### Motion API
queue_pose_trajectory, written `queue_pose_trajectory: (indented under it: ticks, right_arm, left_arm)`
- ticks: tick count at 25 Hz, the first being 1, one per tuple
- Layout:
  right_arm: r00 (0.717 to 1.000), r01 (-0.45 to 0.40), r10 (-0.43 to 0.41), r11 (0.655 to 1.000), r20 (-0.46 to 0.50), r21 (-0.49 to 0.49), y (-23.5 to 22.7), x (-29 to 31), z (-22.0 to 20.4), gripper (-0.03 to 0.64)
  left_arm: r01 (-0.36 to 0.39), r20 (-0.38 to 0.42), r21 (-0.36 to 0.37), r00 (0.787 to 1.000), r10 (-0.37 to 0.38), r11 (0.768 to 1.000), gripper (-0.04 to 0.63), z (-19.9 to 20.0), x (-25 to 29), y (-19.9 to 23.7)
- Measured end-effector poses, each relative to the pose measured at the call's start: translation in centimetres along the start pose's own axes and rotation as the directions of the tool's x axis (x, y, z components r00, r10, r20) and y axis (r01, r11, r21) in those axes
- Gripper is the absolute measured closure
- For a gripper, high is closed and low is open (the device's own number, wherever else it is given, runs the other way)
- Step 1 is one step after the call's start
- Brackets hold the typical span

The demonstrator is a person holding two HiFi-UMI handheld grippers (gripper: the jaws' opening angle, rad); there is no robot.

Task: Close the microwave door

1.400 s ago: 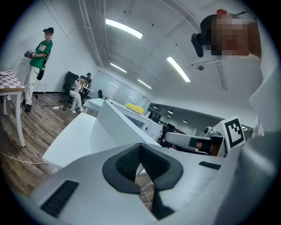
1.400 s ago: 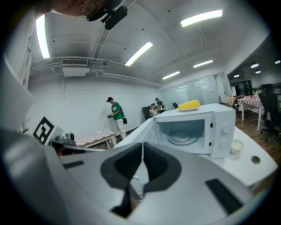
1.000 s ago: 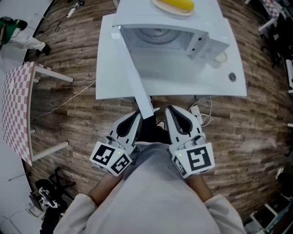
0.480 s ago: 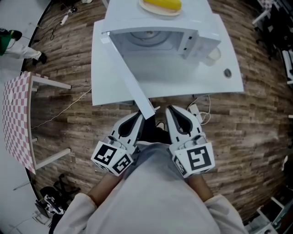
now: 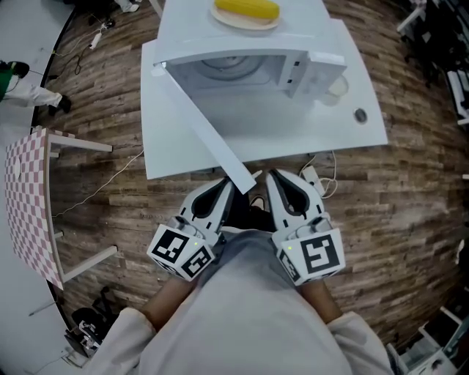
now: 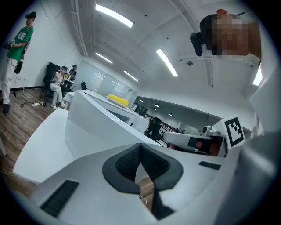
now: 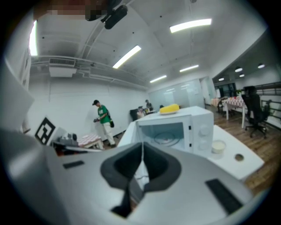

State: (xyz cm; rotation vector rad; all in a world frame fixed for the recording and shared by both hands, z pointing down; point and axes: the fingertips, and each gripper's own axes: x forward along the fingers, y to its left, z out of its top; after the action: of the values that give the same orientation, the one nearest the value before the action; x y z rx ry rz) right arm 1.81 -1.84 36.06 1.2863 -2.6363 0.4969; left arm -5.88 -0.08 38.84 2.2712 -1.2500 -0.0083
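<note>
— Nearest to the camera?
— Two hand-held grippers side by side against a grey shirt (image 5: 242, 315), marker cubes toward the body. On one side the left gripper (image 5: 224, 184), on the other the right gripper (image 5: 276, 178), both tips pointing at the table edge.
— Jaws?
— Pressed together on both, pads meeting, nothing gripped between them.
— Next thing out?
— The free end of the microwave door (image 5: 201, 124), right by the tip of the left gripper. Touching or not, impossible to tell from above. Standing wide open, running diagonally back and left to the hinge at the front left corner of the microwave (image 5: 308, 29).
— And the microwave itself?
— White, set on a white table (image 5: 176, 150). Cavity facing the grippers, round turntable (image 5: 238, 66) visible inside, control panel at the right.
— Anything around it?
— On top, a plate (image 5: 245, 22) carrying a yellow item (image 5: 245, 8). On the table just right of the microwave, a small pale bowl (image 5: 338, 89). Nearer the table corner, a small dark round thing (image 5: 359, 115).
— Farther off?
— Wooden floor (image 5: 381, 205) all round, a pink-checked table (image 5: 26, 198) at the left. In the right gripper view, a person in a green top (image 7: 102, 121) standing by the far wall.
</note>
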Motion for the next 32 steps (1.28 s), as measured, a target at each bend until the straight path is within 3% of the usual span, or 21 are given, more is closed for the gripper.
queue_pose_trajectory:
  ticks: [16, 21, 32]
  right_arm:
    - [0.999, 0.050, -0.050, 0.999, -0.012, 0.006, -1.2, 1.4, 0.5, 0.593]
    - [0.998, 0.055, -0.055, 0.998, -0.013, -0.002, -1.5, 1.6, 0.7, 0.594]
    - [0.997, 0.073, -0.073, 0.997, -0.016, 0.003, -2.4, 2.1, 0.8, 0.594]
  left_arm:
    - [0.067, -0.021, -0.026, 0.997, -0.068, 0.997, 0.575, 0.9, 2.5, 0.4]
    - [0.090, -0.023, -0.073, 0.995, -0.092, 0.993, 0.575, 1.1, 3.3, 0.2]
    - [0.117, -0.033, -0.073, 0.992, -0.119, 0.990, 0.575, 1.2, 4.5, 0.0]
